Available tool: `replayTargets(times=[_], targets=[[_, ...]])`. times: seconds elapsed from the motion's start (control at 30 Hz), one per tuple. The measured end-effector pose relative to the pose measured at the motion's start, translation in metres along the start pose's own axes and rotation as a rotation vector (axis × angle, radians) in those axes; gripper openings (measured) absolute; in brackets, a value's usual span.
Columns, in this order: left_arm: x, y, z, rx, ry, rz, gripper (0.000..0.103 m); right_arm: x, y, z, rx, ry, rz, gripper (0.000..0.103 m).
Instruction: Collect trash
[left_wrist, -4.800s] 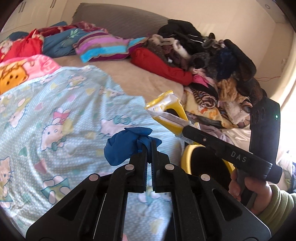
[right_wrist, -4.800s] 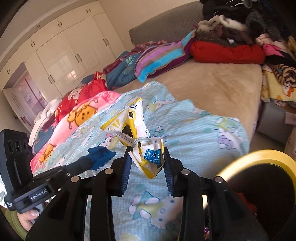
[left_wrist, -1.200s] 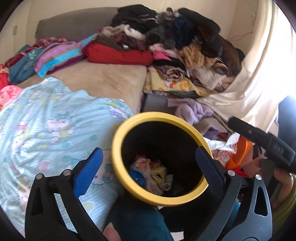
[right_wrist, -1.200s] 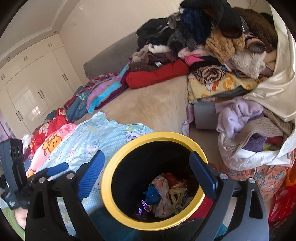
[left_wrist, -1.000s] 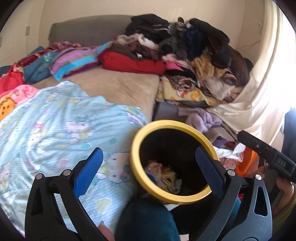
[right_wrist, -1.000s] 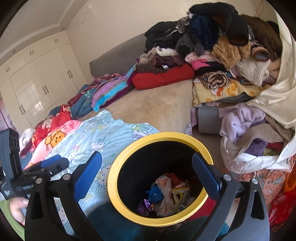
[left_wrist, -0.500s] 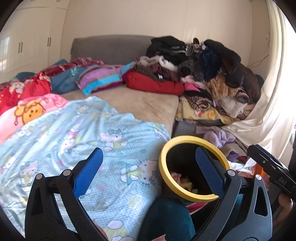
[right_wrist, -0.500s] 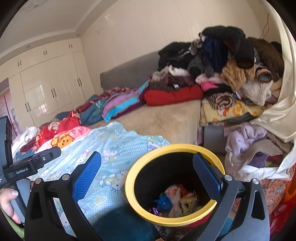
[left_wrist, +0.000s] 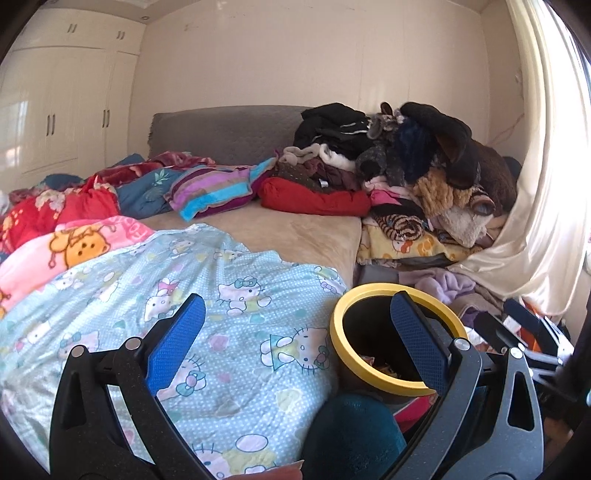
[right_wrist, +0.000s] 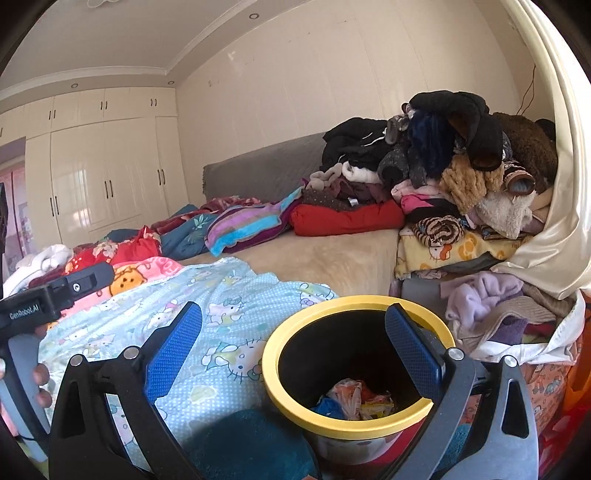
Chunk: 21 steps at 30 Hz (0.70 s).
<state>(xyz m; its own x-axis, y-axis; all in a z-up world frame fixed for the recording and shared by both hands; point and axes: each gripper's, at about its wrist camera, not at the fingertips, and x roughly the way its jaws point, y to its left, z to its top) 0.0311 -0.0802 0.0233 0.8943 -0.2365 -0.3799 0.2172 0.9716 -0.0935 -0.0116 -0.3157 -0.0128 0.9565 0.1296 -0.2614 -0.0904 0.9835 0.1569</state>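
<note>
bed (left_wrist: 303, 236), bin (right_wrist: 295, 328) holding wrappers perhaps, tools agape

The left gripper (left_wrist: 297, 334) and the right gripper (right_wrist: 293, 338) are both held level with blue-padded jaws spread wide and nothing between them, while the person's left hand (right_wrist: 35, 384) wraps its gripper's grey handle.

Both wrist cameras look forward along spread fingers across the bed (left_wrist: 303, 236) toward the far headboard (right_wrist: 258, 170). They share the near yellow-rimmed bin (right_wrist: 354, 424), the right view closer.
</note>
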Motion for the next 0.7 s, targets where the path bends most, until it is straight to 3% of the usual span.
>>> replayTargets(times=[0.27,0.7], targets=[[0.004,0.002,-0.012,0.003,-0.002,0.014,0.092,0.002,-0.003,-0.002,0.006,-0.030,-0.058,0.097],[0.009,0.002,-0.018,-0.013,0.016,0.004,0.092,0.003,-0.003,-0.004,0.007,-0.030,-0.060,0.097]])
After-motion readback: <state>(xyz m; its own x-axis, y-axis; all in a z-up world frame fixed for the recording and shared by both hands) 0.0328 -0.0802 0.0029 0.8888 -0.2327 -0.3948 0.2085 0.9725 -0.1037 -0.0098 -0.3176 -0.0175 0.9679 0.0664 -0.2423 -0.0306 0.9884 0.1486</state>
